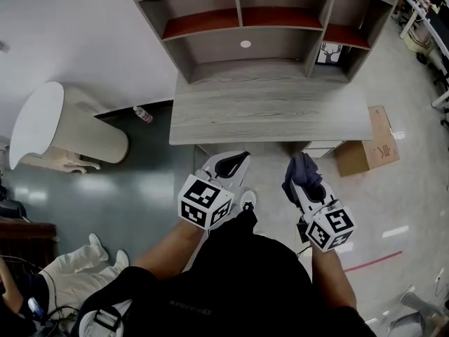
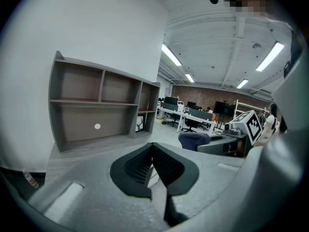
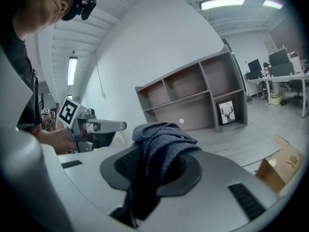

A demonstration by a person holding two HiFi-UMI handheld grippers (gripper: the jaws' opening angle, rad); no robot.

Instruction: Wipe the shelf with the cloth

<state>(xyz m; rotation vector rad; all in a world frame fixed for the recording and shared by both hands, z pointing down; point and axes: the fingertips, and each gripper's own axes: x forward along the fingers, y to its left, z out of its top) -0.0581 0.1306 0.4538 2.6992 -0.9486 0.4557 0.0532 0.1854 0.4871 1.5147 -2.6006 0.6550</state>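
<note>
Right claw (image 1: 303, 175) clamped on blue-grey cloth (image 3: 163, 135). Cloth bunched between jaws, held in air just short of desk (image 1: 270, 118) front edge. Left claw (image 1: 230, 164) jaws together, empty, level beside right claw. Neither touches desk. Shelf (image 1: 259, 27) stands at back of desk against wall, well apart from cloth. Cardboard box (image 1: 366, 148) on floor right of desk.

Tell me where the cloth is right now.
In the head view the cloth is clamped in the right claw, just short of the desk that carries the shelf.
</note>
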